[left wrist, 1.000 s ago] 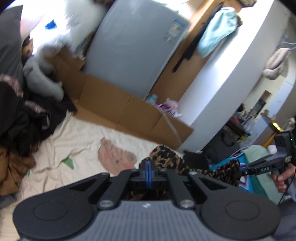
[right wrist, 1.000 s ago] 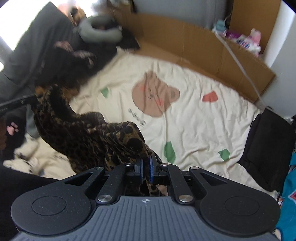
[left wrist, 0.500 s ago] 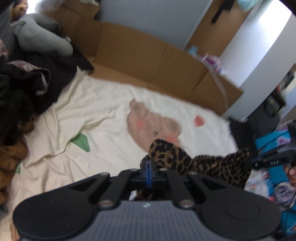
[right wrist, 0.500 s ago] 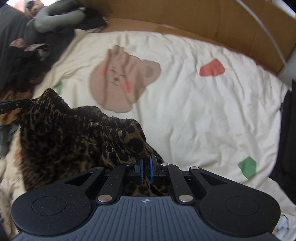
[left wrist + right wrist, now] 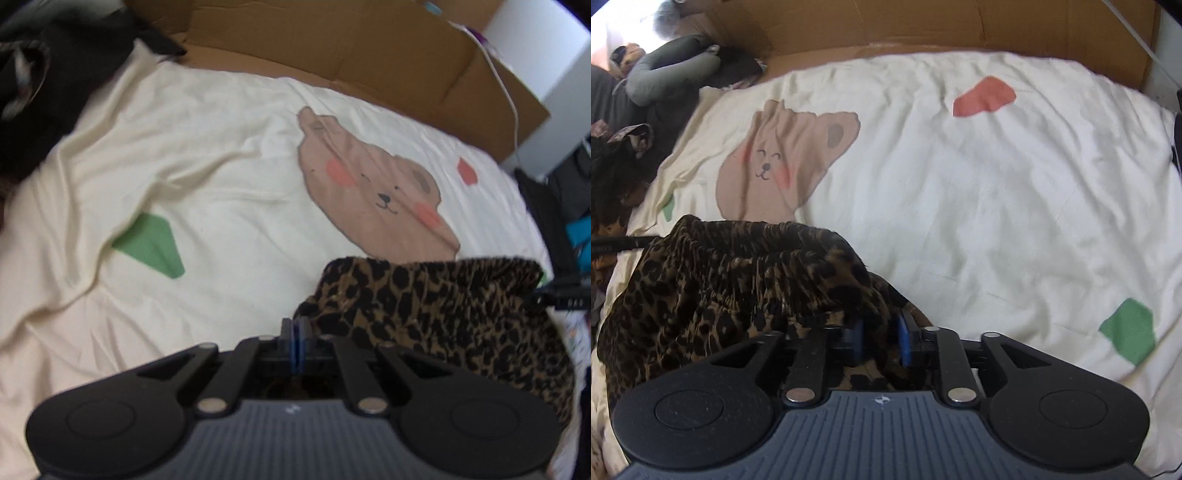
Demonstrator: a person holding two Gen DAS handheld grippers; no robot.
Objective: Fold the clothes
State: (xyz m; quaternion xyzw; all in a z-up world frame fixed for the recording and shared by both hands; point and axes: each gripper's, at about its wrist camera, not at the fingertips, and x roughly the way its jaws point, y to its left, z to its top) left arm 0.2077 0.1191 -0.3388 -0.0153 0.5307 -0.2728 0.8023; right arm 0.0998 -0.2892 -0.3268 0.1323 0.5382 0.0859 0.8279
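Observation:
A leopard-print garment (image 5: 443, 314) lies bunched low on the cream bear-print sheet (image 5: 229, 184), stretched between my two grippers. My left gripper (image 5: 295, 330) is shut on the garment's left corner. In the right wrist view the same garment (image 5: 731, 280) spreads to the left, its gathered waistband on top. My right gripper (image 5: 881, 338) has its jaws opening; the blue pads (image 5: 905, 338) stand apart with loose cloth between them, not pressed. The right gripper's tip (image 5: 565, 297) shows at the left wrist view's right edge, and a left finger (image 5: 613, 245) at the other view's left edge.
A cardboard wall (image 5: 923, 26) runs along the sheet's far side. Dark clothes (image 5: 44, 88) are heaped at the left, with a grey stuffed shape (image 5: 668, 74) beside them. A black item (image 5: 546, 206) lies off the sheet's right edge. A white cable (image 5: 506, 85) hangs over the cardboard.
Both grippers have come down toward the sheet with the leopard garment, which now rests on it. The right jaws, shut before, have parted.

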